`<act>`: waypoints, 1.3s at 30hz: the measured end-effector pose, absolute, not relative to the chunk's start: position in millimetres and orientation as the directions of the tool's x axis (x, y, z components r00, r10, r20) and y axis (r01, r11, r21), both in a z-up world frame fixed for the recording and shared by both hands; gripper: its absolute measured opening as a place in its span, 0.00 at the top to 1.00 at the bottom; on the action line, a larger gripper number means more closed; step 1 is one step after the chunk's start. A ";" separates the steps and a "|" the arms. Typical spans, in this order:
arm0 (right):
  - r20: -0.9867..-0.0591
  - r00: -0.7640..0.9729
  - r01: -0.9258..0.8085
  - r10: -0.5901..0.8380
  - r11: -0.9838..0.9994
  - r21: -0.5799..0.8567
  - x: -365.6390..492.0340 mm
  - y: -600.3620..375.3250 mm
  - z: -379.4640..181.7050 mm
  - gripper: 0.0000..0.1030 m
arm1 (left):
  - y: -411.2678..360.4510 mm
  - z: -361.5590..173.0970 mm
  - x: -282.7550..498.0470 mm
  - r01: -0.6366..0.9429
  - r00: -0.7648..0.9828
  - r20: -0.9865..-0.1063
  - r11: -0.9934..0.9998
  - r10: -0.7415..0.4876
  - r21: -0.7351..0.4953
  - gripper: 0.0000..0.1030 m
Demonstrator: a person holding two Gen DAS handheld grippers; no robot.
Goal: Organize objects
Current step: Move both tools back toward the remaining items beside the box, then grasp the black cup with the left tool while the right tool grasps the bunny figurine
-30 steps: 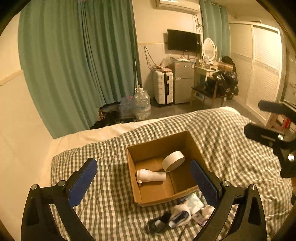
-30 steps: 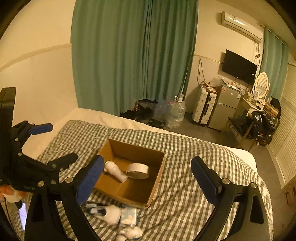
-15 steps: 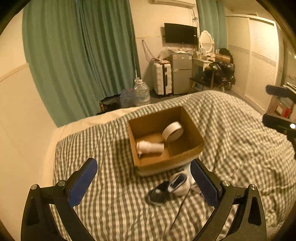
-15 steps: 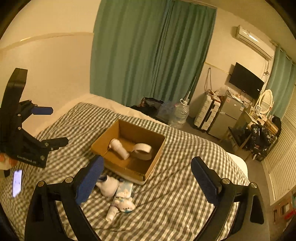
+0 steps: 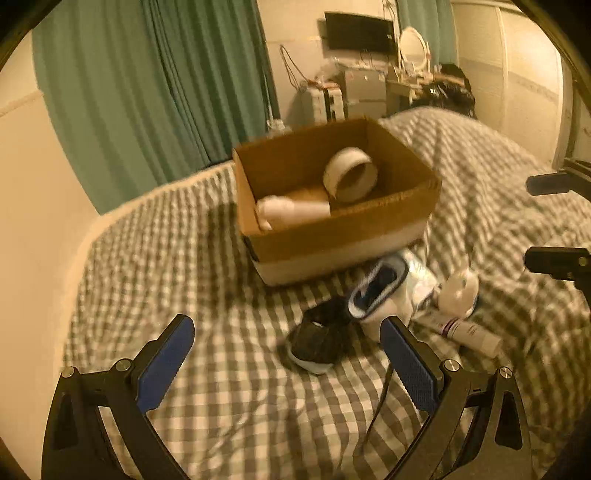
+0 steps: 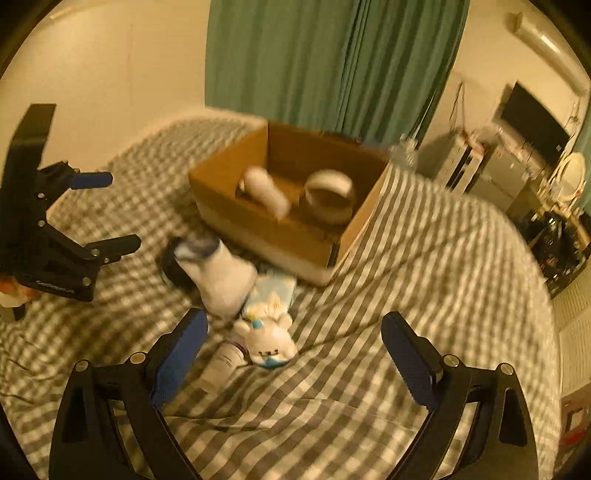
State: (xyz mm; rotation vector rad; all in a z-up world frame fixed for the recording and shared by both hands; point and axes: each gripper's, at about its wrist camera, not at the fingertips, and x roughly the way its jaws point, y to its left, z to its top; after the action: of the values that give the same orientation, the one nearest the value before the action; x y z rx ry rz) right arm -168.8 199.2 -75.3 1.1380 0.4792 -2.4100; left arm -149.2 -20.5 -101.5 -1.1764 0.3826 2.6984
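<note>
A cardboard box (image 5: 332,240) (image 6: 258,225) sits on the checked bedspread, holding a roll of tape (image 5: 350,179) (image 6: 328,195) and a white bottle (image 5: 291,212) (image 6: 266,192). In front of it lie a black sock (image 5: 321,341), a white sock (image 5: 380,291) (image 6: 221,273), a small white plush toy (image 5: 458,291) (image 6: 269,338), a tube (image 5: 469,332) (image 6: 223,365) and a light blue packet (image 6: 275,290). My left gripper (image 5: 284,354) is open, low over the bedspread just short of the black sock. My right gripper (image 6: 293,350) is open around the plush toy, above it.
The checked bedspread (image 5: 184,258) covers the whole bed. A wall runs along its left side, with green curtains (image 5: 147,92) behind. Past the bed's far end stand a suitcase, a small fridge (image 5: 360,92), a desk and a wall television (image 5: 358,31).
Both grippers have dropped and moved forward towards the bed. The box and the loose items in front of it now look much larger and nearer. Both stay open.
</note>
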 end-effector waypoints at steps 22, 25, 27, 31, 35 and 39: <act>-0.931 -0.323 0.607 -0.172 -0.792 -0.064 -225.0 168.1 -164.4 0.37 | -4.1 -179.3 -220.4 -0.322 -0.429 -0.902 -0.942 0.054 0.097 0.01; -0.936 -0.313 0.617 -0.162 -0.784 -0.071 -225.5 164.5 -167.7 0.50 | 1.8 -181.8 -217.9 -0.345 -0.426 -0.903 -0.933 0.059 0.102 0.14; -0.936 -0.315 0.618 -0.155 -0.782 -0.079 -224.7 164.1 -168.6 0.53 | 5.2 -184.7 -216.2 -0.355 -0.415 -0.908 -0.929 0.052 0.109 0.24; -0.937 -0.320 0.619 -0.142 -0.780 -0.094 -223.9 163.4 -168.8 0.56 | 13.7 -185.0 -208.1 -0.387 -0.410 -0.910 -0.915 0.062 0.111 0.41; -0.929 -0.348 0.622 -0.126 -0.773 -0.128 -219.2 161.4 -166.0 0.56 | 22.6 -181.1 -198.8 -0.398 -0.441 -0.897 -0.903 0.033 0.162 0.41; -0.921 -0.364 0.608 -0.136 -0.784 -0.125 -216.7 165.3 -159.4 0.56 | 24.8 -170.1 -187.3 -0.375 -0.487 -0.873 -0.907 0.015 0.194 0.42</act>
State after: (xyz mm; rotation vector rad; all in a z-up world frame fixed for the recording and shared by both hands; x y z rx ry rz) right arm -216.7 165.3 -159.4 1.4068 0.6318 -2.1767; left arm -187.3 24.8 -170.1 -1.4441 0.5351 2.4687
